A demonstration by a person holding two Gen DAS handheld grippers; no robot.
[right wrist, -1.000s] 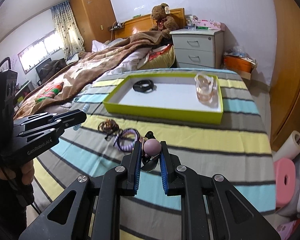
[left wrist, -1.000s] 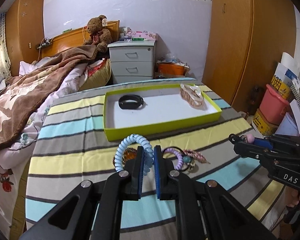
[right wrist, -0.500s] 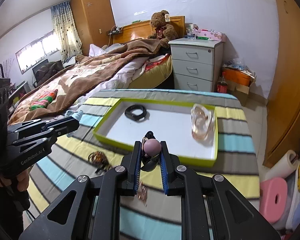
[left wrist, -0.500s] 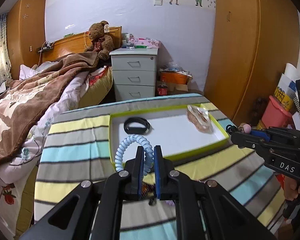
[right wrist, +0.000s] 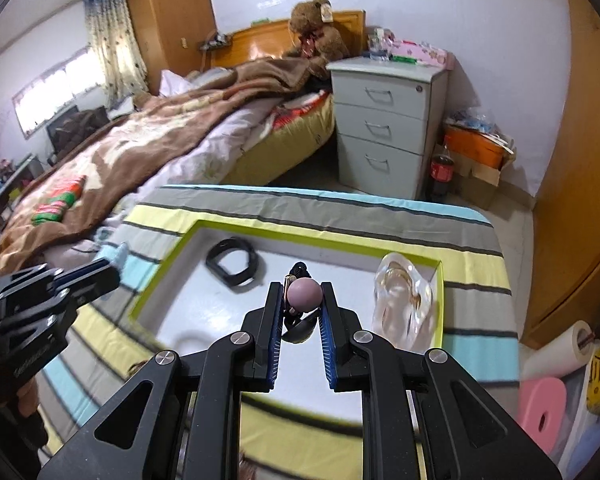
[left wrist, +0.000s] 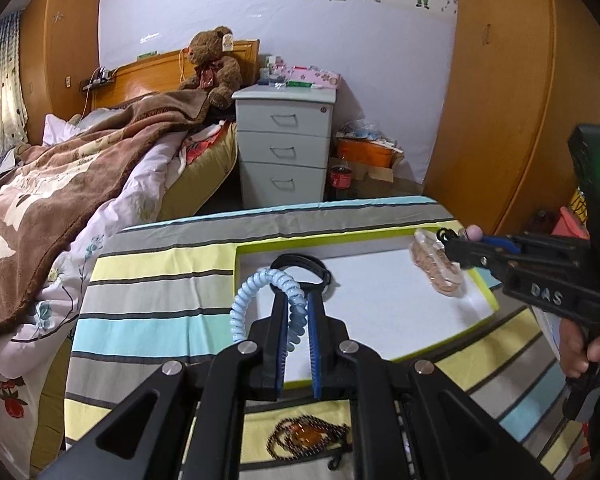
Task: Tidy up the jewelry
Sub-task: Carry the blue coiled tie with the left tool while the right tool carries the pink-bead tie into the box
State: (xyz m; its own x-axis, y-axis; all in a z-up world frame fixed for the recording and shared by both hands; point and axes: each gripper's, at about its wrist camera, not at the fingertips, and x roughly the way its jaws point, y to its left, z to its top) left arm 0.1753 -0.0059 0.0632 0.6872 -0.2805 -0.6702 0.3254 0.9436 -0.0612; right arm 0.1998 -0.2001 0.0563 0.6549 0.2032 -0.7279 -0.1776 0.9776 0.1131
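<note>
The light-blue spiral coil bracelet (left wrist: 260, 300) is sitting clamped in the left gripper (left wrist: 298, 312), over the left edge of the white, lime-rimmed tray (left wrist: 440, 354). The right gripper (right wrist: 300, 304) is squeezing a mauve bead trinket (right wrist: 304, 295) above the tray's bare middle.

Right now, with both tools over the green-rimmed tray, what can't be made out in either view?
- Brown bead bracelet, left wrist view: partly hidden behind the left tool's black arms.
- Item with the pink ball in the right tool: the fingers cover its lower part; type unclear.
- Contents of the clear plastic pouch: too glary to identify.
- Striped cloth near the tray, right wrist view: blurred.
</note>
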